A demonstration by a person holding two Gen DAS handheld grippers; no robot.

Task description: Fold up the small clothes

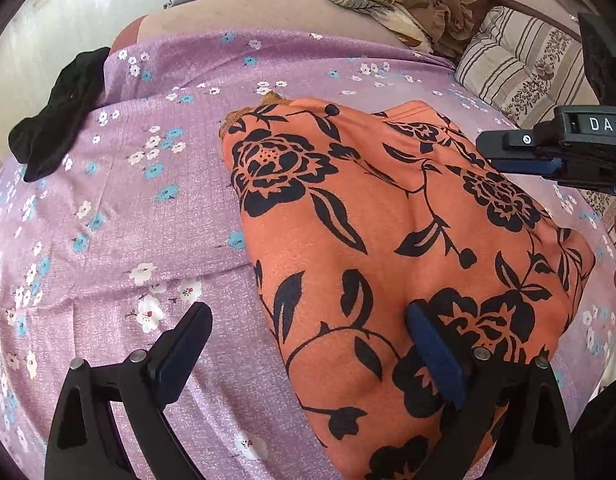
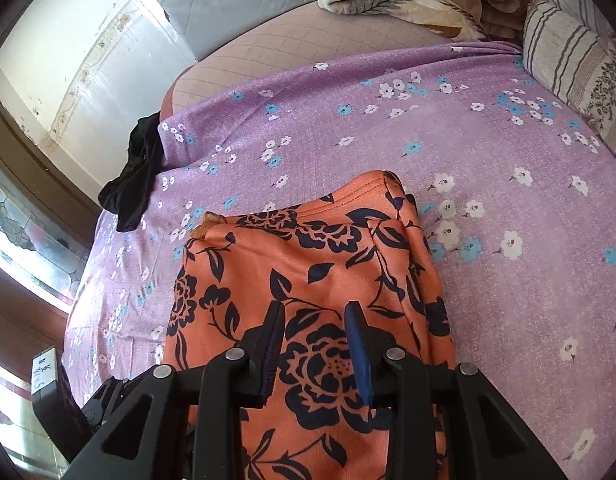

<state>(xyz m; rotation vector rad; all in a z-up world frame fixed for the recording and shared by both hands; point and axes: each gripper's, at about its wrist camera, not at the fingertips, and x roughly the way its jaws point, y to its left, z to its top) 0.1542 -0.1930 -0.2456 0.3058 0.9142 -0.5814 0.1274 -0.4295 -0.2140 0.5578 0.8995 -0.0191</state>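
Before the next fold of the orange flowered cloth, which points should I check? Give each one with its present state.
1. Left gripper open: ok.
2. Right gripper open, nothing between its fingers: ok.
3. Orange garment lying fairly flat on the purple sheet: ok.
4. Garment's near edge visible: not ok, hidden behind the grippers.
5. Black cloth apart from the garment: ok.
6. Layers underneath aligned: cannot tell.

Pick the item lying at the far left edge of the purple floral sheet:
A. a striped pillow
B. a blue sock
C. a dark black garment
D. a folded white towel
C: a crumpled black garment lies at the left edge of the purple floral sheet, apart from the orange floral cloth.
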